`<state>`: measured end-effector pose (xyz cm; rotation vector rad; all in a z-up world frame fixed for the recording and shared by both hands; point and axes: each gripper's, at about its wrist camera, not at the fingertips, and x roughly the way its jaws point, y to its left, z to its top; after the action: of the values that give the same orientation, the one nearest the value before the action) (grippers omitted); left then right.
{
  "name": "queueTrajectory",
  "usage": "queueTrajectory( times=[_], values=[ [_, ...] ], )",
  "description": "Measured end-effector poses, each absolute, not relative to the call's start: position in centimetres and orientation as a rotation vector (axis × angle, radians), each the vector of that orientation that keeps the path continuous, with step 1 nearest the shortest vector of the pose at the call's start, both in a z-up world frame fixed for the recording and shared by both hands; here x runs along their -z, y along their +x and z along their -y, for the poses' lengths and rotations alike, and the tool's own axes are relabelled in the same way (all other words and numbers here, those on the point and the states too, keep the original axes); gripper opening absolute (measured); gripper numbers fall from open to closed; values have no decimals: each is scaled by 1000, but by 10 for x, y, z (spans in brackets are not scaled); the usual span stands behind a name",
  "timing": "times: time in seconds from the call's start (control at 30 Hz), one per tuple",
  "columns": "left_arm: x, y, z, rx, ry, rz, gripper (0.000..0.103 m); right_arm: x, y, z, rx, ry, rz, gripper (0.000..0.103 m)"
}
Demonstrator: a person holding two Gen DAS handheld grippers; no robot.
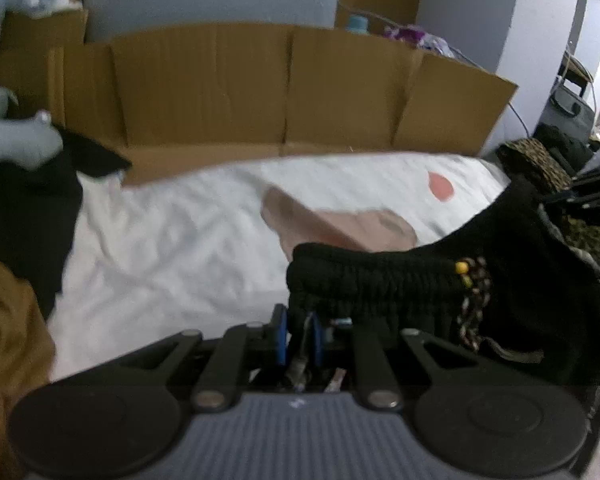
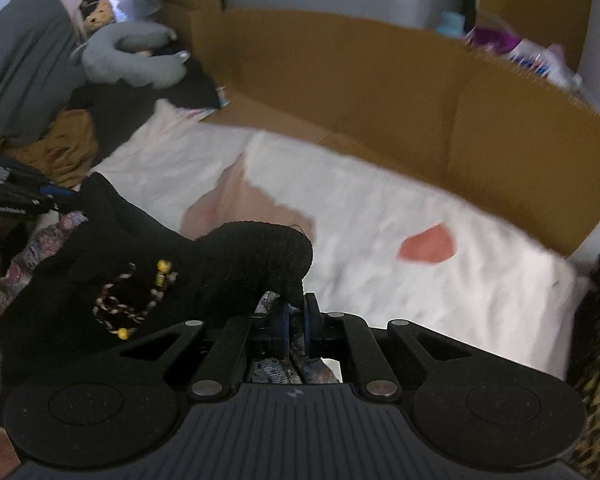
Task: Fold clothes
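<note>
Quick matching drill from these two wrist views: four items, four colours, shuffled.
Items:
1. knit garment
2. sheet
3. cardboard wall
4. plush toy

Colours:
A. grey
B. brown
C. black
D. white

Pairs: 1-C, 2-D, 3-B, 4-A. Both the left gripper and the right gripper have their jaws shut on the knit garment.

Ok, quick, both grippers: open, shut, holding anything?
Left gripper: shut on the black knit garment.
Right gripper: shut on the same garment's other end.

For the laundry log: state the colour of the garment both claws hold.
Black knit garment, with a speckled drawstring and yellow beads; clearest in the right wrist view.
</note>
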<state>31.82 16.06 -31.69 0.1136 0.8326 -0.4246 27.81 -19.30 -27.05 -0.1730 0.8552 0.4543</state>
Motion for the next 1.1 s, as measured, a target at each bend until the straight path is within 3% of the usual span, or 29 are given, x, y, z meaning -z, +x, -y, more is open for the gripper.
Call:
queueTrajectory(
  times=[0.13,0.33,0.37,0.4,0.5,0.9,1.0,1.1],
  values=[
    [334,343,-156,404,128,-873,15,282,291,193,-396,-233,-842,5],
    [346,346,-175,337,130,-958,34,313,299,199,-385,-279,-909,13],
    [345,343,-181,341,121,-962,37,313,298,204,-389,-262,-918,17],
    [343,341,-186,341,113,-969,38,312,296,210,-394,-243,-927,27],
    [336,340,-194,340,108,-989,38,308,289,221,-413,-256,-930,40],
    [361,374,-180,349,-24,-1030,42,325,309,250,-321,-20,-935,42],
    [373,378,-181,372,-96,-1042,53,336,318,256,-289,33,-936,42],
    [382,380,-180,367,-97,-1057,54,351,328,258,-301,98,-982,42]
  ],
)
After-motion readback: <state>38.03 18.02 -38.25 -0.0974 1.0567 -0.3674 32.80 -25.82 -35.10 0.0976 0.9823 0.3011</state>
